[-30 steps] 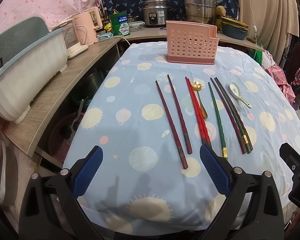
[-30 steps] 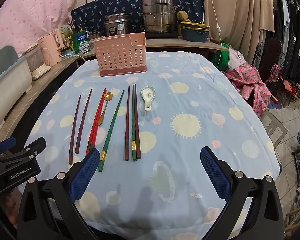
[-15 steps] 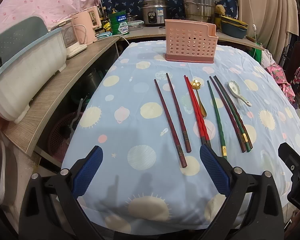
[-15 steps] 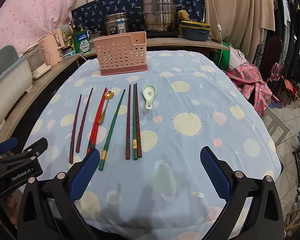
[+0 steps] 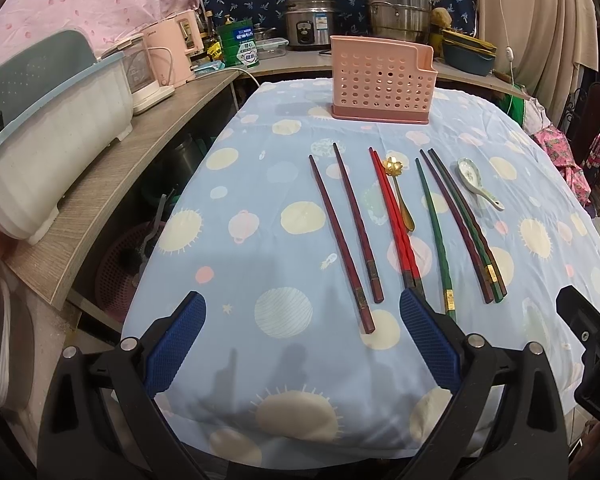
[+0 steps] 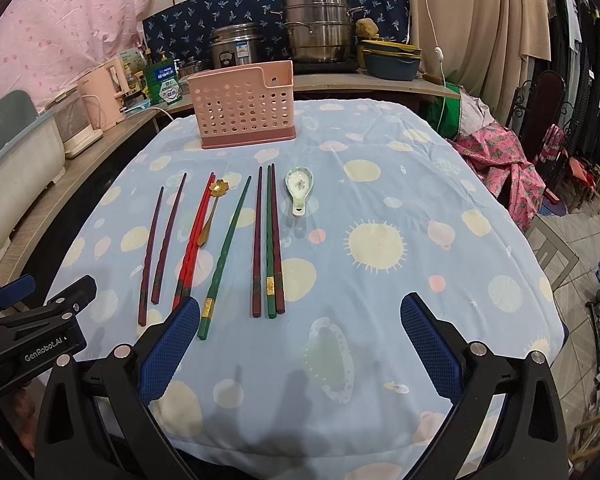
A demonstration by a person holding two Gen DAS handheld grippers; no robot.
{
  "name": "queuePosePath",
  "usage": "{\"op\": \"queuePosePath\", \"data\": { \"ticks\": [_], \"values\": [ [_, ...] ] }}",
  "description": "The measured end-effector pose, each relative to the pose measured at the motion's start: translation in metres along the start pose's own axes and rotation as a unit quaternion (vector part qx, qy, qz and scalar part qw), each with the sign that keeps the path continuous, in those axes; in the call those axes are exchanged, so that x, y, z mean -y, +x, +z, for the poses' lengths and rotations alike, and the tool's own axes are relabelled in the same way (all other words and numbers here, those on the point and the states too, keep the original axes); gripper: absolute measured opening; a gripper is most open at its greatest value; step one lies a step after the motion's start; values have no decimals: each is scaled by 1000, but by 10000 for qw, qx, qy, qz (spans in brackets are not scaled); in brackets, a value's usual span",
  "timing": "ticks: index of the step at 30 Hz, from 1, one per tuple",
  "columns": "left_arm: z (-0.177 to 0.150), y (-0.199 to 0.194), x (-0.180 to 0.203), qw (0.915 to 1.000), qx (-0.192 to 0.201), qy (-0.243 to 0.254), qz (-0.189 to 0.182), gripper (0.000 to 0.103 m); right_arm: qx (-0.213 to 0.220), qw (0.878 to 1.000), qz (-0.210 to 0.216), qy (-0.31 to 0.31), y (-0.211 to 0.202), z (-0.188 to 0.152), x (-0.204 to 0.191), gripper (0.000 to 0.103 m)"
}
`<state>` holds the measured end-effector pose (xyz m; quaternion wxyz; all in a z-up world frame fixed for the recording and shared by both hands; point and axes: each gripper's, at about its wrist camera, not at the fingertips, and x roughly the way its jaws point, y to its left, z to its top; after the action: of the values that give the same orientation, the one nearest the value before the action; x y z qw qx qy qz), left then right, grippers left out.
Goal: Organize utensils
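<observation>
On a table covered with a blue spotted cloth point(image 6: 420, 184), chopsticks in dark red point(image 5: 342, 236), bright red point(image 5: 394, 216) and green point(image 5: 434, 224) lie in a row with a gold spoon point(image 5: 400, 196) and a ceramic spoon point(image 6: 299, 188). Beyond them stands a pink perforated utensil holder point(image 6: 244, 110). The left gripper point(image 5: 302, 344) and right gripper point(image 6: 300, 344) hover near the table's front edge, each spread wide and holding nothing.

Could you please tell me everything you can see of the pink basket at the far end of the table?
The pink basket looks like plastic, its walls pierced by rows of round holes above a darker pink base. One top corner is cut lower as a step. It stands upright on the blue patterned tablecloth, beyond the chopsticks and spoons, touching none of them. Nothing shows above its rim.
</observation>
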<state>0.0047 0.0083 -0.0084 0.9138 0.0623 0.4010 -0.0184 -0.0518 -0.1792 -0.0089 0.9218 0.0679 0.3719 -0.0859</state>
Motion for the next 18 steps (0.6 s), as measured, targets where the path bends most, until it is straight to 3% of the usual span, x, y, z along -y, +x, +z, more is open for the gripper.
{"op": "queuePosePath", "data": {
  "ticks": [18],
  "values": [
    [0, 1, -1, 10000, -11, 0, -5, 93, -10, 10000, 23, -10, 4, -4, -5, 96]
  ]
}}
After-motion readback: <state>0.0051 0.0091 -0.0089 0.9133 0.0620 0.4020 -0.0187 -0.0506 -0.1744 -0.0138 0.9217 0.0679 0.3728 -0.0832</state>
